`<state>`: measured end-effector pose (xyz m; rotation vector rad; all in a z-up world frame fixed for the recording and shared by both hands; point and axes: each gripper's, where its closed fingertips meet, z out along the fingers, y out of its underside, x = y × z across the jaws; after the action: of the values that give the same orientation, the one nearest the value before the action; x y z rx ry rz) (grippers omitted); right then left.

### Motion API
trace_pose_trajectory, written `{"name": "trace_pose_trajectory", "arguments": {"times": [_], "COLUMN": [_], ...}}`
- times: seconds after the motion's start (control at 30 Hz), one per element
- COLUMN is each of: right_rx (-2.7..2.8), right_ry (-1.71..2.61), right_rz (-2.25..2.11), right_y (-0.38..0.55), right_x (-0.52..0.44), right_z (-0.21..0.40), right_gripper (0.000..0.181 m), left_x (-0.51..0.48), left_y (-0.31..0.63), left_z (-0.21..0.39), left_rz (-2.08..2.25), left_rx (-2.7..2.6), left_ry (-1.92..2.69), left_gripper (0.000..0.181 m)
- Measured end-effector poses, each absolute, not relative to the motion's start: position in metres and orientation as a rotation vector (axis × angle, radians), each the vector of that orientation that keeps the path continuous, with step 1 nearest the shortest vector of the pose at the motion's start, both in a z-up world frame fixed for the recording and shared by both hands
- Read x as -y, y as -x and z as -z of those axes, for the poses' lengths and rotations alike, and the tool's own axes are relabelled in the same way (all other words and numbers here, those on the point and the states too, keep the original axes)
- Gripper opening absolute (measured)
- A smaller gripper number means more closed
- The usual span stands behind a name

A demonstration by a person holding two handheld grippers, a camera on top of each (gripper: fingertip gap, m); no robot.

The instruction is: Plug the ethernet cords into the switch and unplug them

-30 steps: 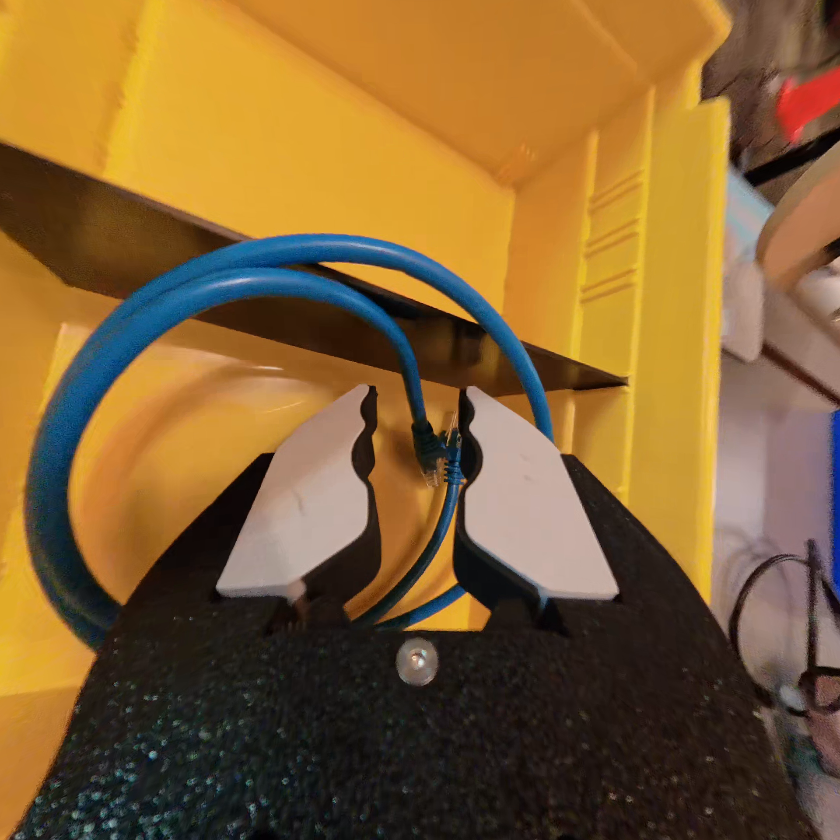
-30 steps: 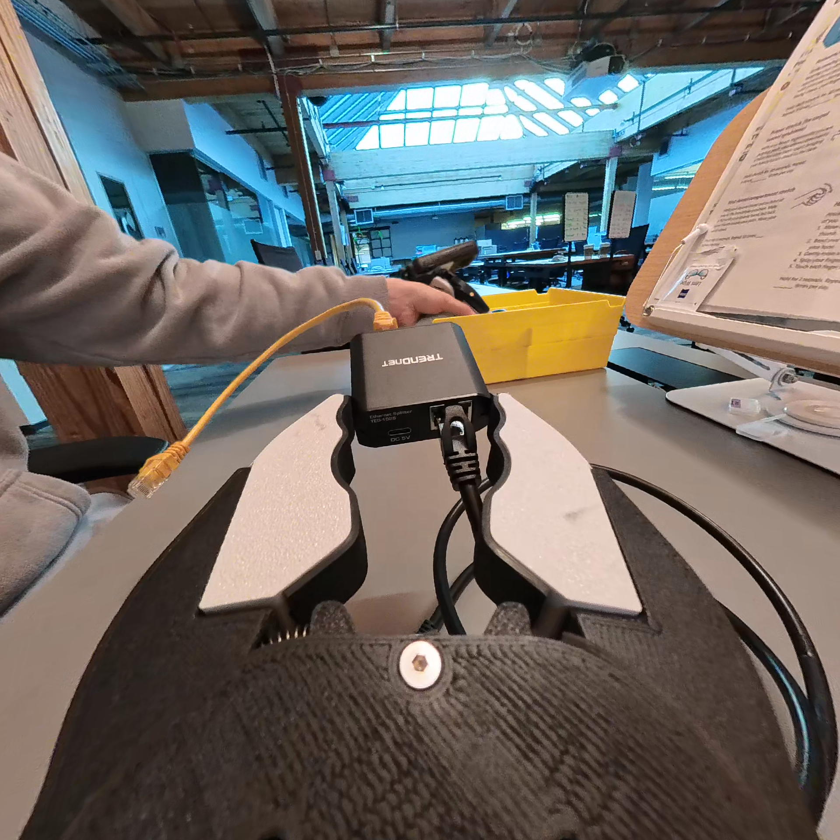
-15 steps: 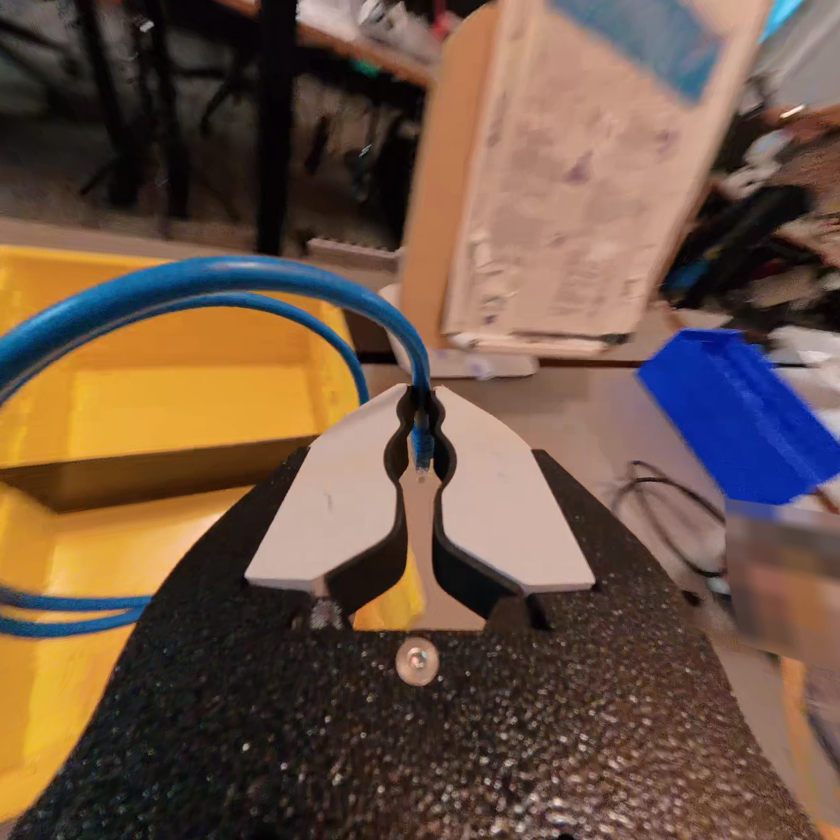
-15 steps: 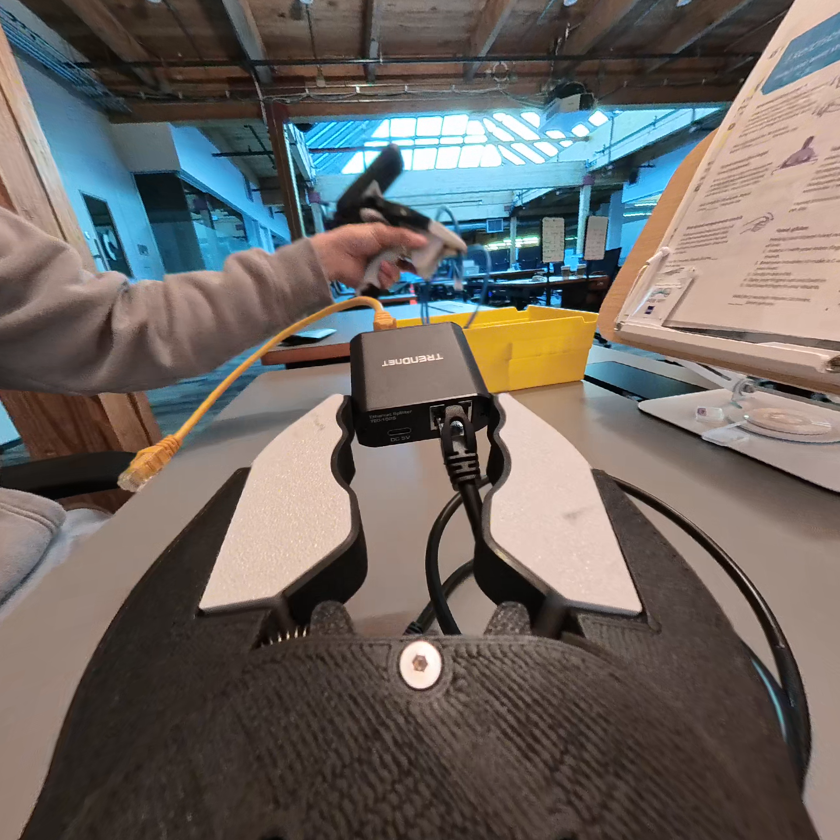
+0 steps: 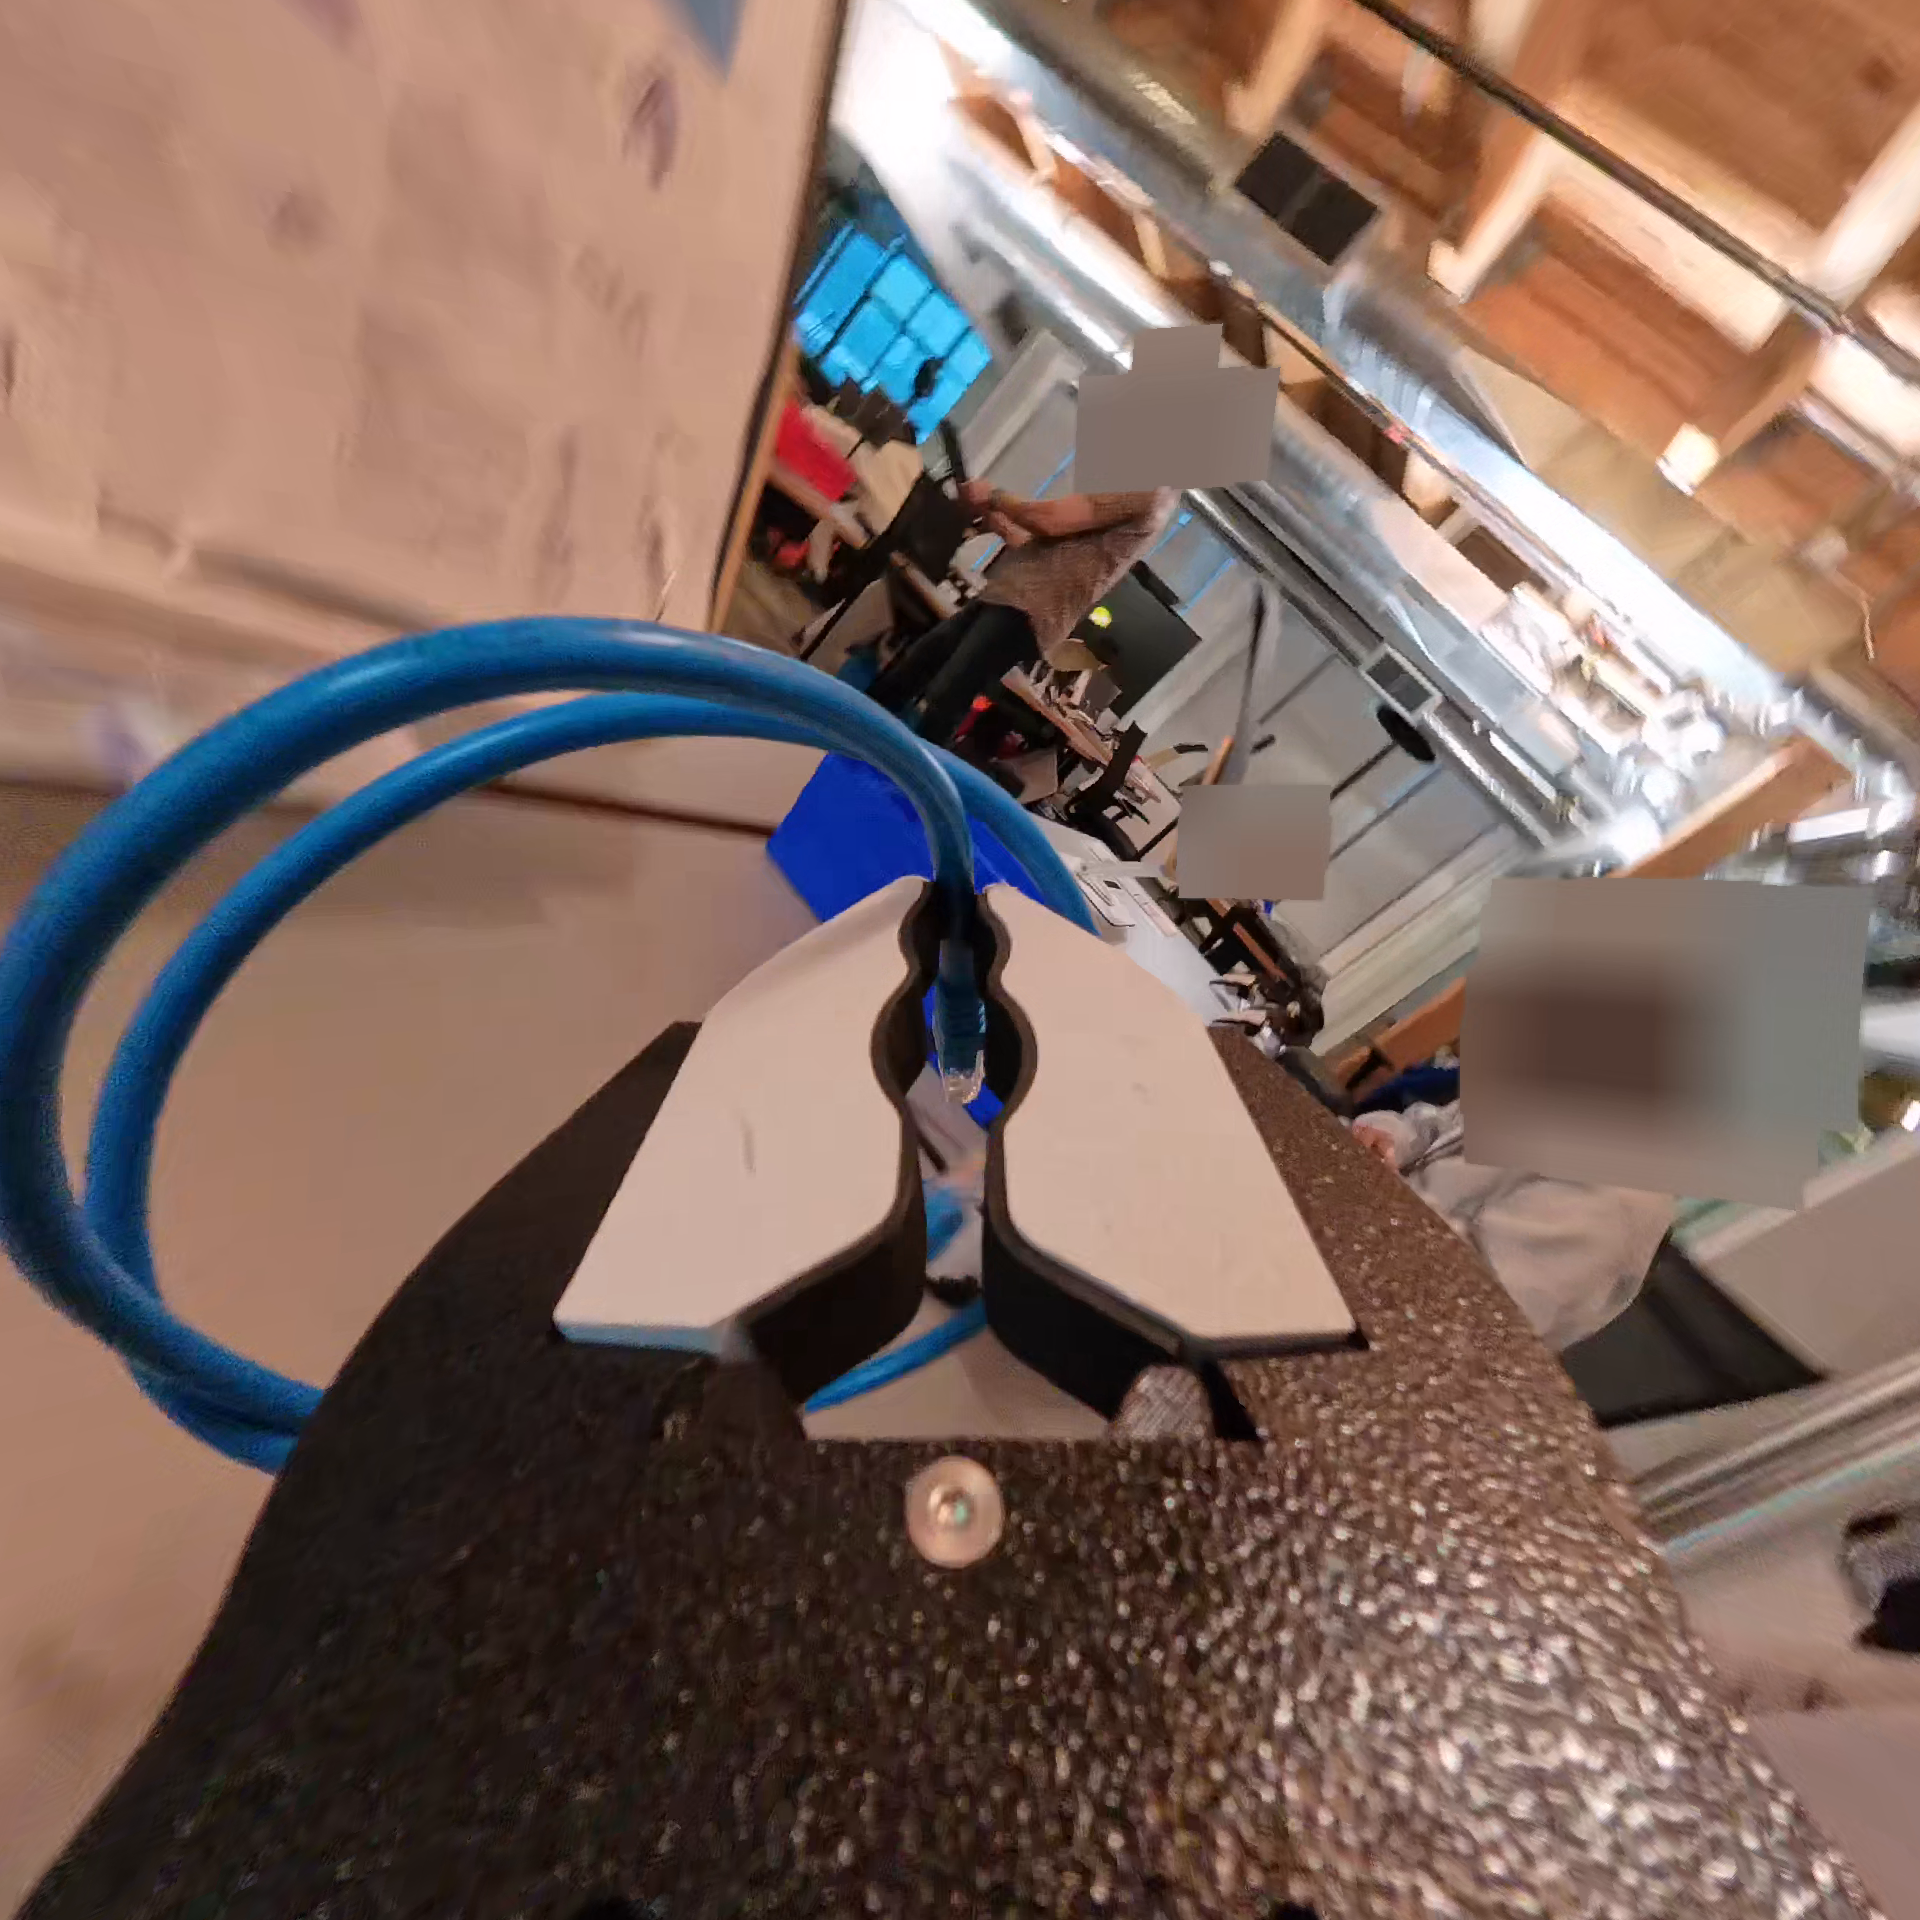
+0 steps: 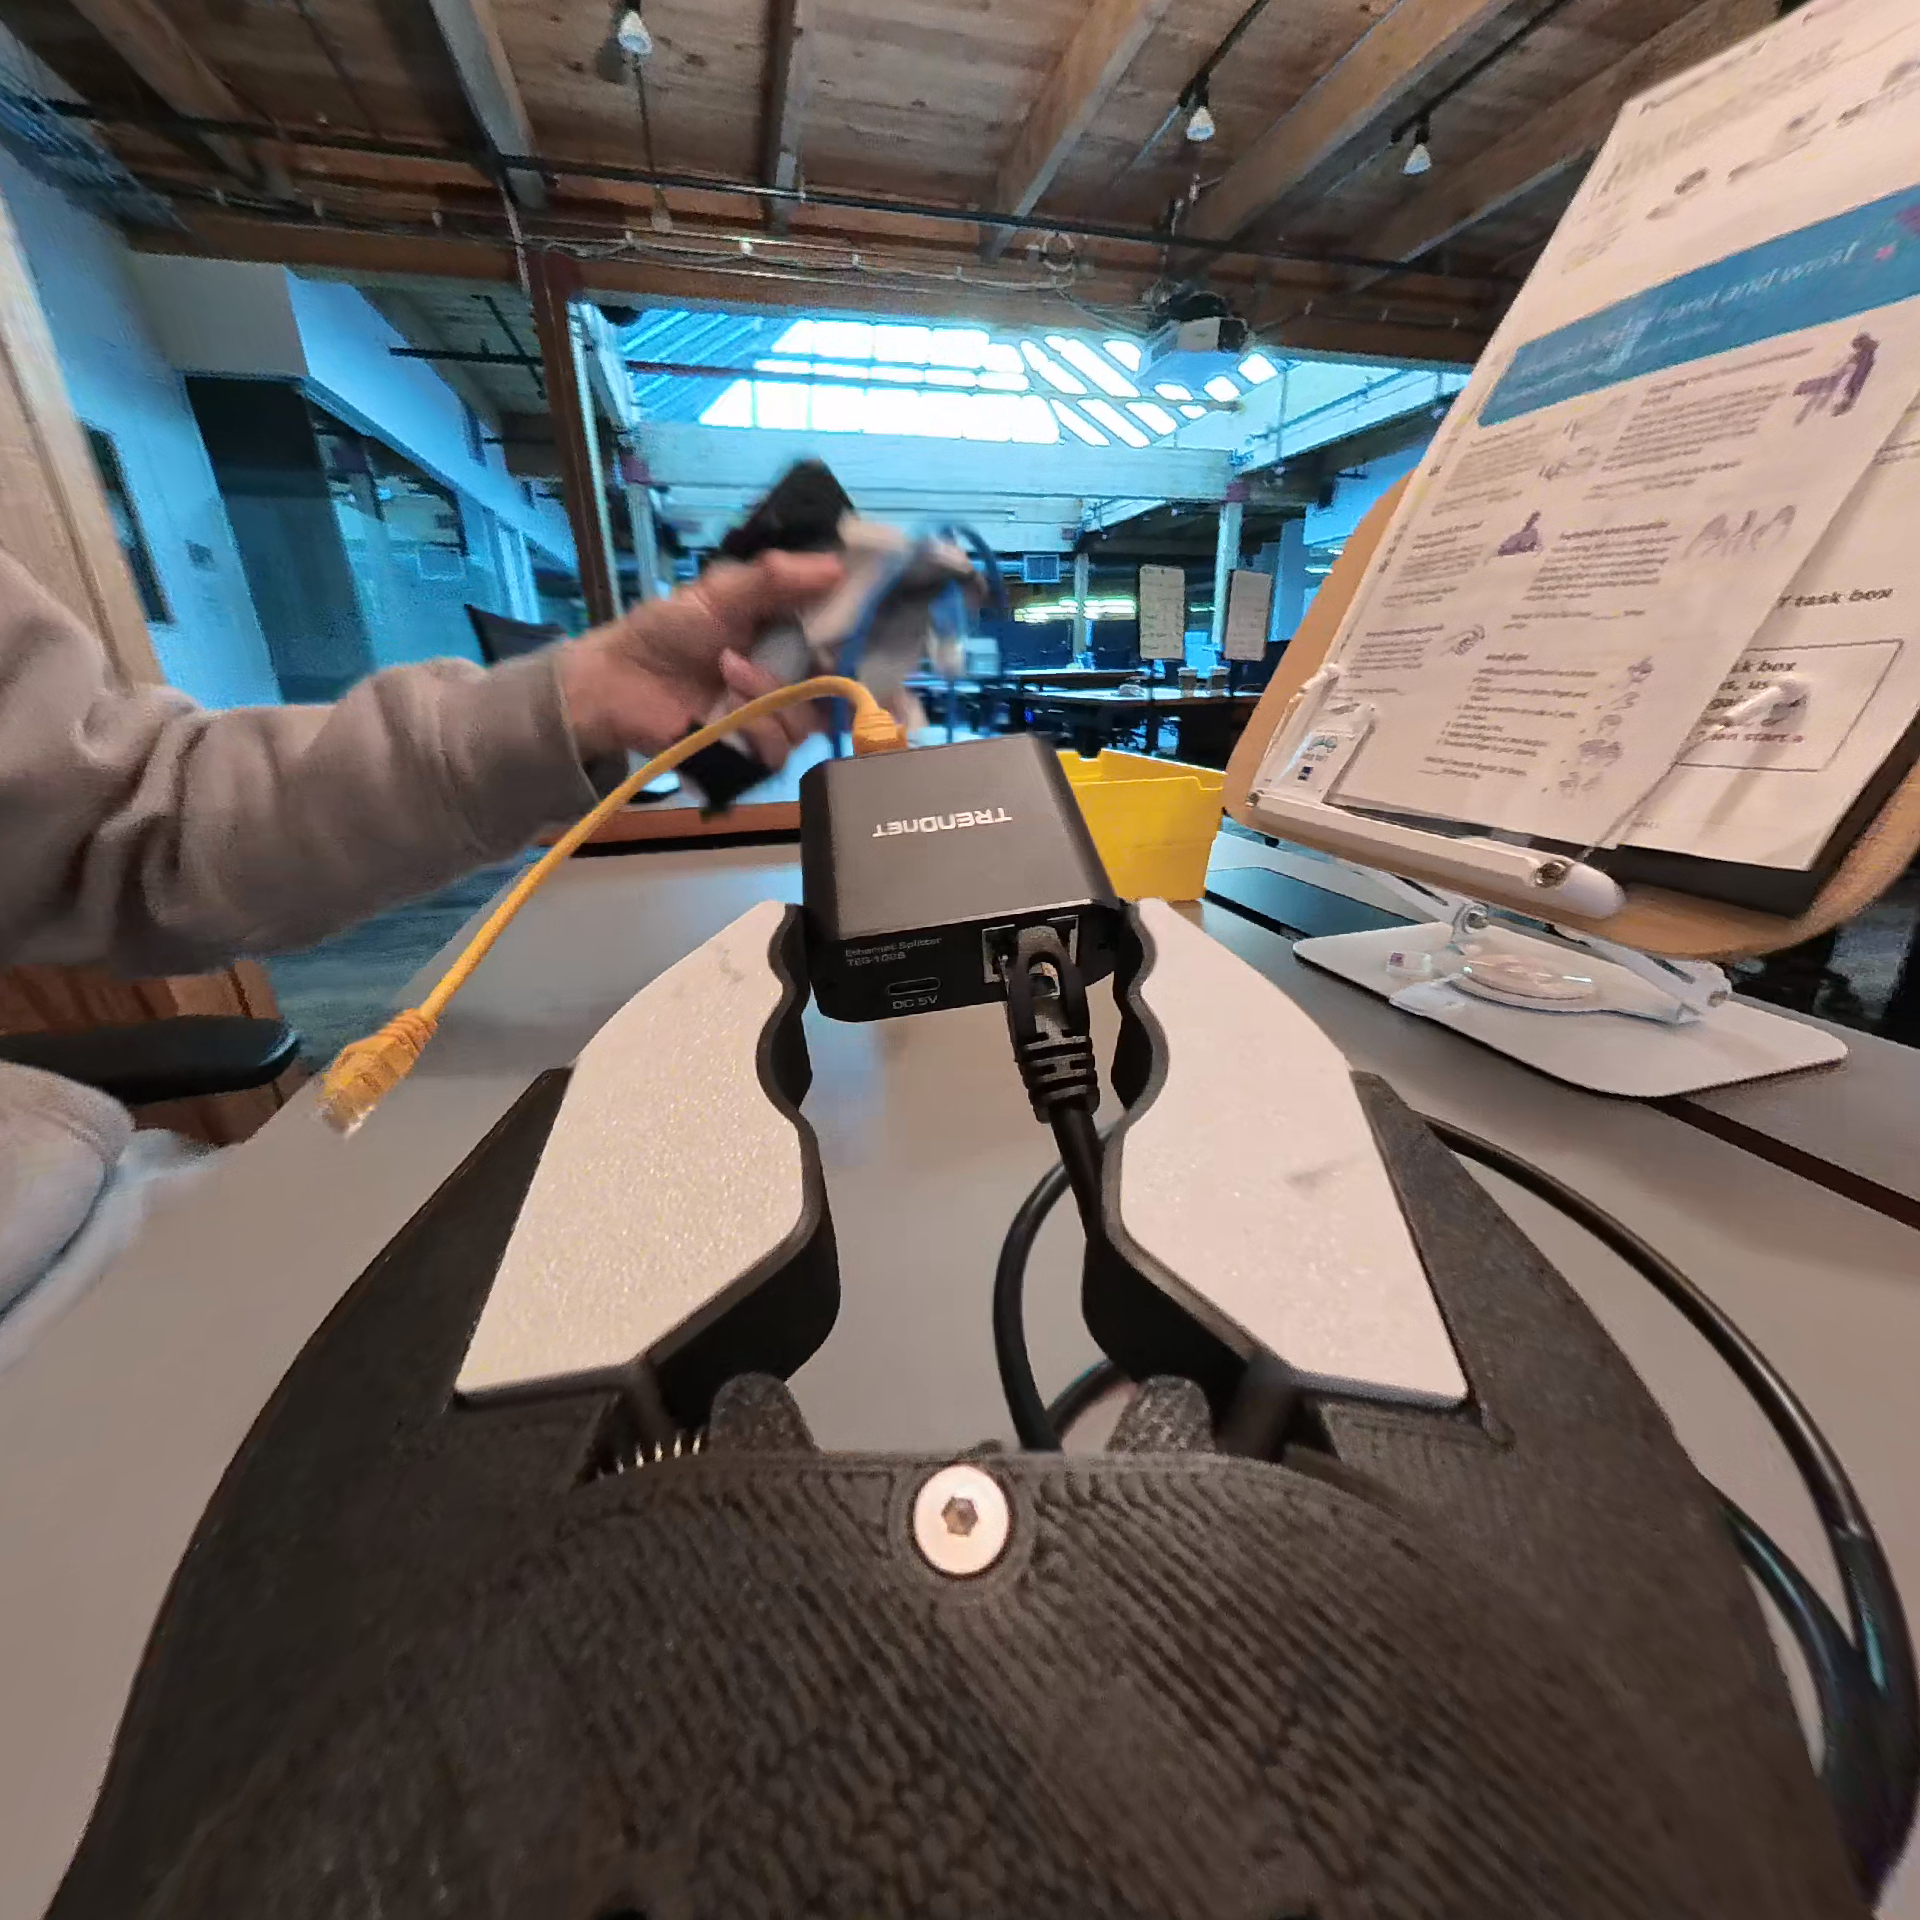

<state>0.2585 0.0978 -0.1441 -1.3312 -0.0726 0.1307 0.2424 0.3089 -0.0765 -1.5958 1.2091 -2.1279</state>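
Our right gripper (image 6: 961,940) clamps the switch (image 6: 940,847) steady so it can't slide, while our left gripper (image 5: 951,1003) pinches the blue cord (image 5: 436,717) near its plug (lined up for insertion, probably).

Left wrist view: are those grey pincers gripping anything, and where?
Yes. The left gripper pinches the coiled blue ethernet cable just behind its clear plug.

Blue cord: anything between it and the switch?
Nothing visible. The left gripper carries the blue cord in the air above and behind the switch, which the right gripper clamps on the table. The yellow cord plugs into the switch's far side; its free ports there are hidden.
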Motion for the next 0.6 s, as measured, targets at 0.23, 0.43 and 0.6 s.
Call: {"name": "trace_pose_trajectory", "arguments": {"times": [0.23, 0.43, 0.6], "right_rx": [0.126, 0.103, 0.112], "right_ry": [1.337, 1.426, 1.433], "right_rz": [-0.211, -0.162, -0.169], "right_y": [-0.251, -0.26, -0.258], "right_x": [-0.097, -0.098, -0.099], "right_z": [0.151, 0.165, 0.166], "right_gripper": [0.057, 0.057, 0.057], "left_x": [-0.292, -0.3, -0.315], "left_y": [-0.259, -0.257, -0.257], "left_z": [0.186, 0.222, 0.218], "left_rz": [1.898, 1.641, 1.67], "left_rx": [-1.137, -1.306, -1.302], "left_ry": [1.976, 2.004, 1.987], "left_gripper": [0.005, 0.008, 0.014]}}
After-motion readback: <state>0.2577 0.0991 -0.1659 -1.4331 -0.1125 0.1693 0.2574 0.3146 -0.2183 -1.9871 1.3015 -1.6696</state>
